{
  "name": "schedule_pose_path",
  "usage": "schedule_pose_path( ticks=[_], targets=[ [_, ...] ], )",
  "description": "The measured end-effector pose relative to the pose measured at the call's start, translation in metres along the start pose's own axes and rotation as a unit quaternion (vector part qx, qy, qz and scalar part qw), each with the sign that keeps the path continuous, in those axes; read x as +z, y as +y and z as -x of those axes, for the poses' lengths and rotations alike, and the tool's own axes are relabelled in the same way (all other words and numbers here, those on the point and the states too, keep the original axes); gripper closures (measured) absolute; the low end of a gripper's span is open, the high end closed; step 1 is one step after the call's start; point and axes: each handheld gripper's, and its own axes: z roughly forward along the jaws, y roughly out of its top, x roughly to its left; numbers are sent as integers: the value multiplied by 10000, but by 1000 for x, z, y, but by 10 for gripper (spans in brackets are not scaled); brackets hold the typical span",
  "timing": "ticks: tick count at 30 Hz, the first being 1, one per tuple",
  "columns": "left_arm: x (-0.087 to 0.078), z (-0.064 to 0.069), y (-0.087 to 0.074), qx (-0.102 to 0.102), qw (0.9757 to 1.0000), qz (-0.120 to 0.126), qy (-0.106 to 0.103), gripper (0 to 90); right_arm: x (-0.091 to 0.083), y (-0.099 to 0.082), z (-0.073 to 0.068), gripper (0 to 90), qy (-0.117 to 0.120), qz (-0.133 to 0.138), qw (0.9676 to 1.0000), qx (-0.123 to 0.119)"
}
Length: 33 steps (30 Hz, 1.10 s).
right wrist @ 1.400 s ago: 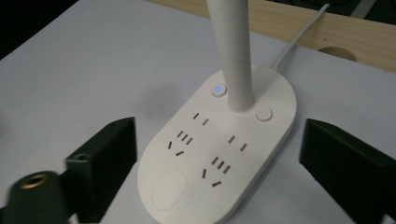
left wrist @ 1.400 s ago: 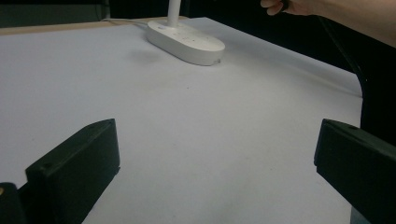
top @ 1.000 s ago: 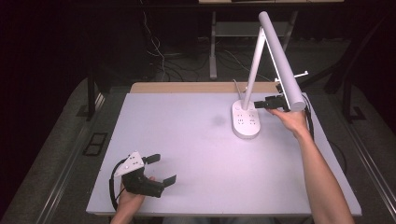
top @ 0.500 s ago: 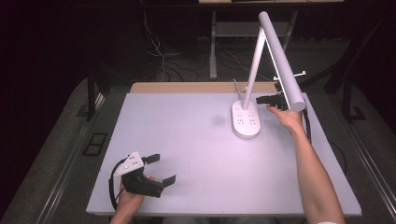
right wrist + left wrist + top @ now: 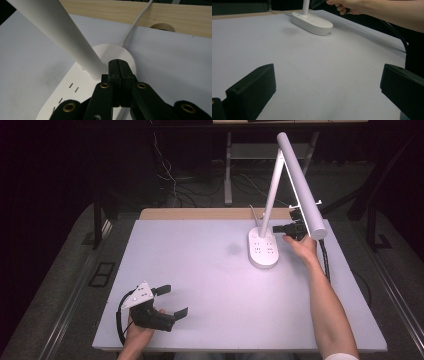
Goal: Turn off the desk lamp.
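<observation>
Lamp head [image 5: 300,180] partly hides the clenched right tool [image 5: 119,65]; left tool [image 5: 171,301] gapes empty.

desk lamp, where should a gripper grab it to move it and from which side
Probably the slim round post just above the base, jaws closing across it from the open table side. The base looks too wide and flat for the jaws, and the tilted head bar would give poor balance.
</observation>
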Motion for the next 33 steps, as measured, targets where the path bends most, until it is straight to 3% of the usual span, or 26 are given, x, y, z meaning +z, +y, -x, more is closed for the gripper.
schedule_pose_path(
  ticks=[8, 11, 33],
  targets=[
    [0, 0, 0, 6, 10000, -4, -3, 0, 16, -5, -1, 899, 24, -176, 9998, 84],
    [0, 0, 0, 11, 10000, -15, 1, 0, 21, -7, -4, 899, -73, -252, 9996, -48],
    [1, 1, 0, 16, 10000, -39, -2, 0, 21, -11, -3, 900, -105, -53, 9999, 121]
  ],
)
